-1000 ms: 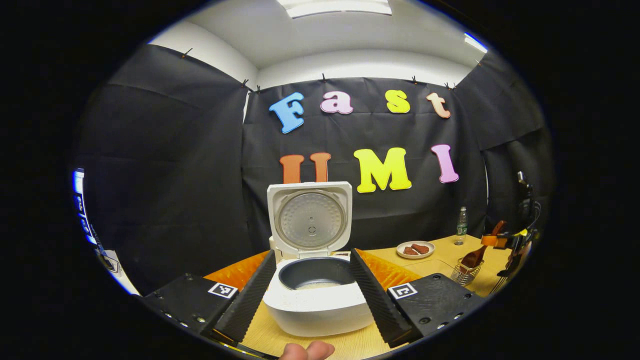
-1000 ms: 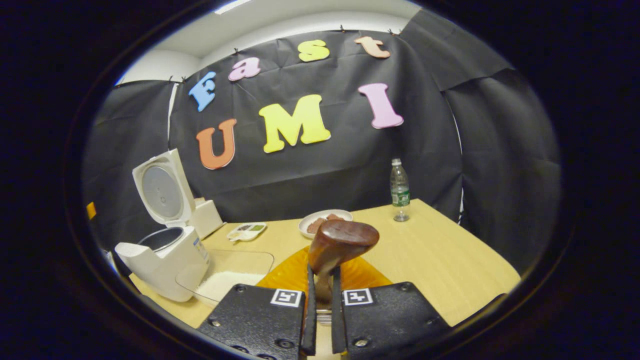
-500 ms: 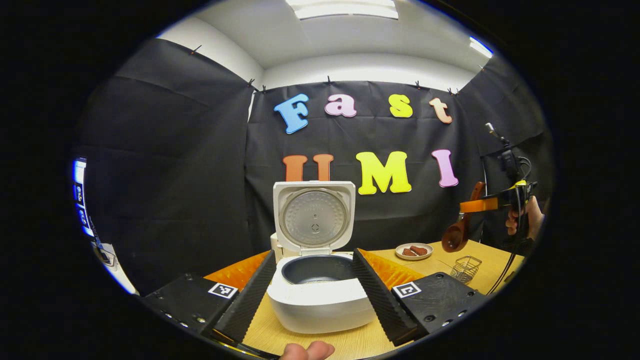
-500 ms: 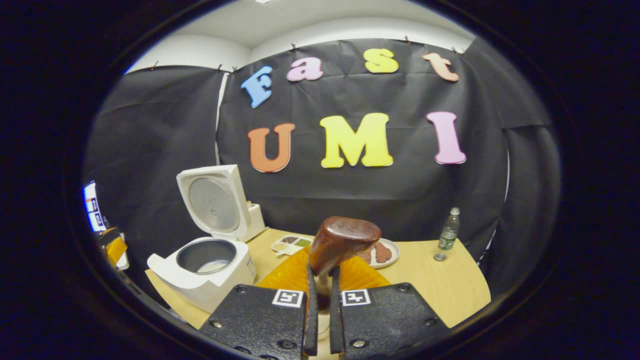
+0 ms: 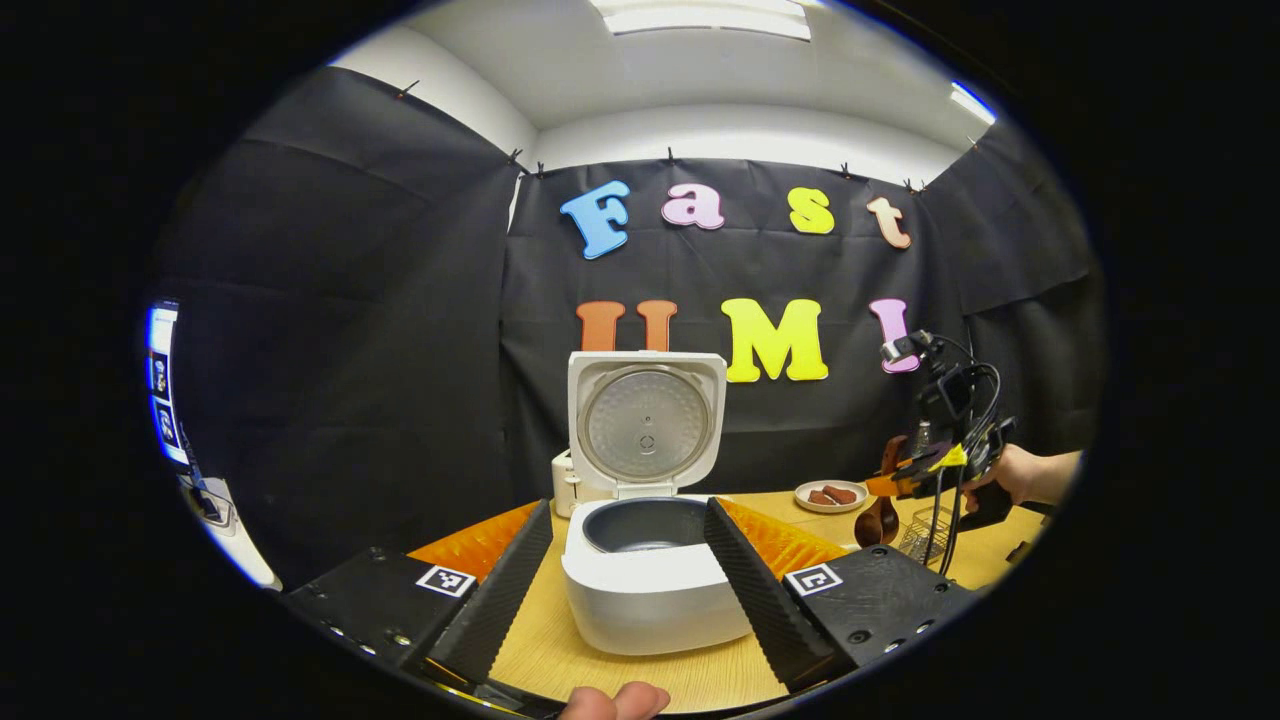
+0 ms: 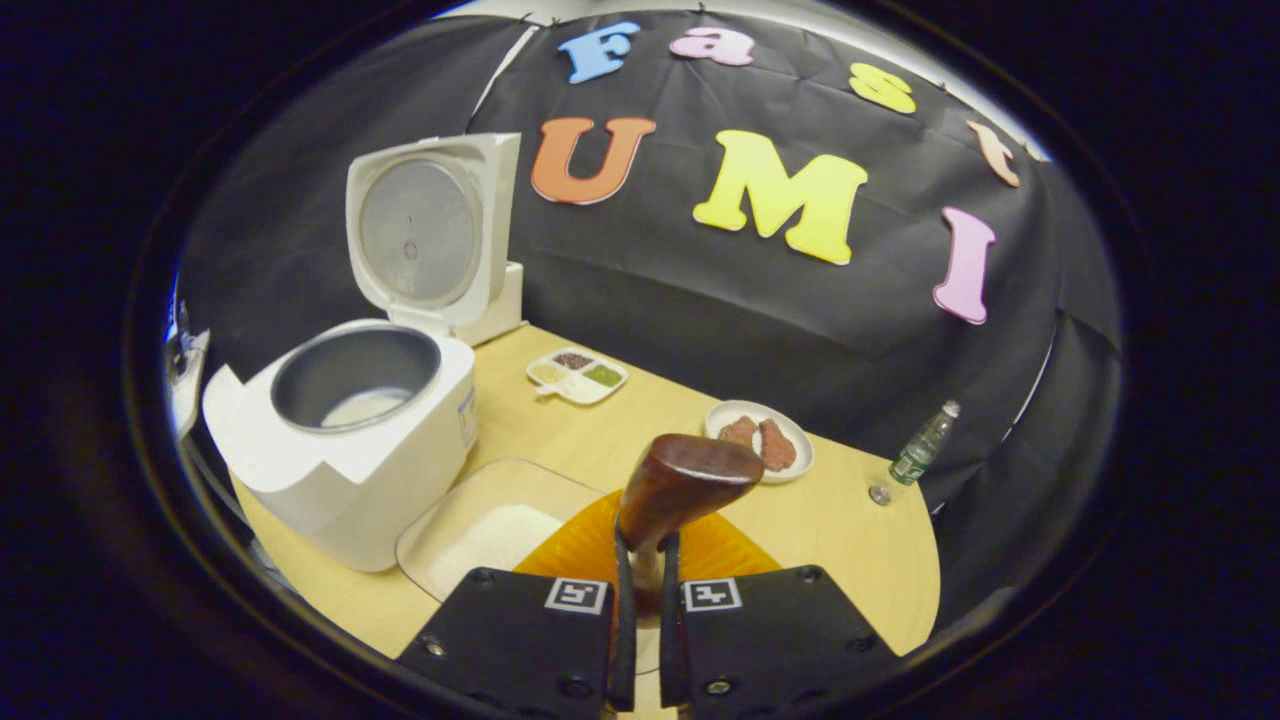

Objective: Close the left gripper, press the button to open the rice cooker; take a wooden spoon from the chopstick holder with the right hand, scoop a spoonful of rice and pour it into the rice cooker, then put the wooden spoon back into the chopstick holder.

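Where black cloth hangs, a wooden table (image 6: 850, 520) stands.

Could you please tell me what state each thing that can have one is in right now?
rice cooker: lid up, pot open.
wooden spoon: clamped in the right gripper, bowl empty.
left gripper: open, holding nothing.
clear tray: rice inside.
chopstick holder: standing on the table.
bottle: upright, cap off beside it.
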